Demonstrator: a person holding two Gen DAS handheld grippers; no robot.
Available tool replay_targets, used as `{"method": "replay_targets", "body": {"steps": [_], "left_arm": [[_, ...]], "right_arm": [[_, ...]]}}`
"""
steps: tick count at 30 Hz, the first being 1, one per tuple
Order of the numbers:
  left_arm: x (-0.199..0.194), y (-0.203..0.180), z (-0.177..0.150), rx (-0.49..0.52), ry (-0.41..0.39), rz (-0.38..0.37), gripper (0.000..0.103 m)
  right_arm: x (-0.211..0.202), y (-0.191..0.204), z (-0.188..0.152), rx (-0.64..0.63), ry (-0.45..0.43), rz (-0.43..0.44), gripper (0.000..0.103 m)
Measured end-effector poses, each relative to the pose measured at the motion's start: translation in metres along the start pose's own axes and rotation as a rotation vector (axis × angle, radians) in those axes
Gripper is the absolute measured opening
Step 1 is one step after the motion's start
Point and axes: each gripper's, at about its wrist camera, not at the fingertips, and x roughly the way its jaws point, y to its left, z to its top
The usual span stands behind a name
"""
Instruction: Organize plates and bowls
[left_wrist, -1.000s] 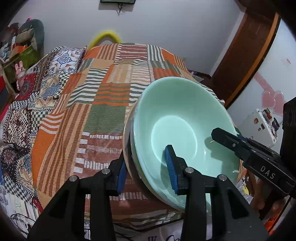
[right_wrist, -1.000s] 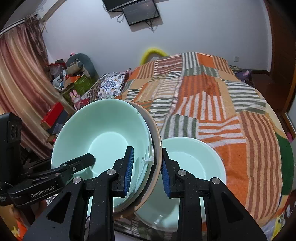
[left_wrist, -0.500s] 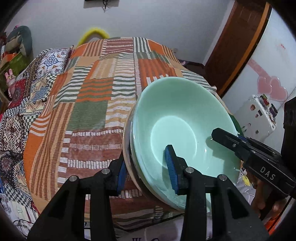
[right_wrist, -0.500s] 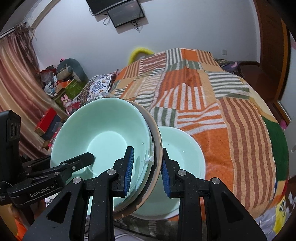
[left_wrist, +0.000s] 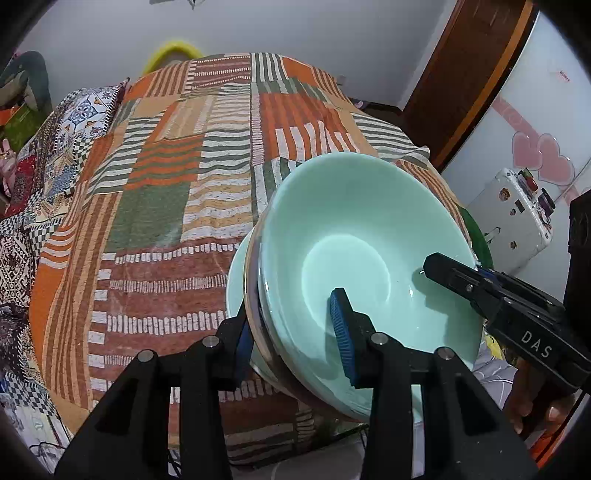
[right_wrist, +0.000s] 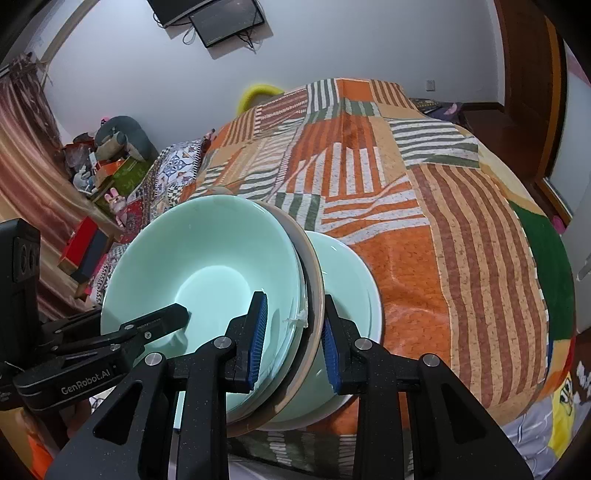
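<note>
My left gripper (left_wrist: 295, 328) is clamped on the near rim of a stack: one blue pad inside the pale mint-green glazed bowl (left_wrist: 354, 251), the other pressed on the outside, with a thin tan-edged plate (left_wrist: 250, 258) sandwiched under the bowl. My right gripper (right_wrist: 291, 332) bites the same stack from the opposite side, jaws drawn narrow, inner pad in the bowl's (right_wrist: 207, 266) hollow, outer pad behind the plate's (right_wrist: 314, 273) rim. In each view the other gripper pokes over the rim, at 3 o'clock in the left view and at 9 in the right.

The stack tilts, hanging over the near edge of the orange, green and cream striped patchwork bedspread (left_wrist: 177, 192). Just behind it, at 2 o'clock in the right view, a second mint-green bowl (right_wrist: 347, 280) sits on the spread; whether the stack touches it I cannot tell. Its rim peeks out at 9 o'clock of the stack in the left view.

Beyond that bowl the spread is flat and open from 11 to 2 o'clock, falling away at its right edge toward a brown wooden door frame (right_wrist: 532, 85). Clutter crowds 9 to 10 o'clock.

The held bowl is smooth, glossy, deep, with a round flat bottom; a small white scrap (right_wrist: 295, 318) clings to its rim beside my right pad.
</note>
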Motion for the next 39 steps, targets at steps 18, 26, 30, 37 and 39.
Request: {"method": "replay_targets", "body": {"steps": [18, 26, 30, 37, 39], "left_arm": [[0.034, 0.001, 0.001, 0.008, 0.058, 0.009, 0.041], [0.036, 0.003, 0.001, -0.007, 0.061, -0.006, 0.041], [0.031, 0.004, 0.0, 0.01, 0.05, 0.035, 0.042], [0.003, 0.003, 0.0, 0.026, -0.009, 0.057, 0.043], [-0.011, 0.002, 0.001, 0.032, -0.047, 0.065, 0.043]], "right_arm": [[0.02, -0.011, -0.006, 0.029, 0.06, -0.015, 0.027], [0.023, -0.009, -0.007, 0.0, 0.053, -0.017, 0.03], [0.019, -0.013, -0.008, -0.004, 0.046, -0.023, 0.032], [-0.012, -0.009, -0.001, -0.024, -0.039, -0.031, 0.046], [-0.022, -0.007, 0.001, -0.032, -0.068, -0.03, 0.048]]}}
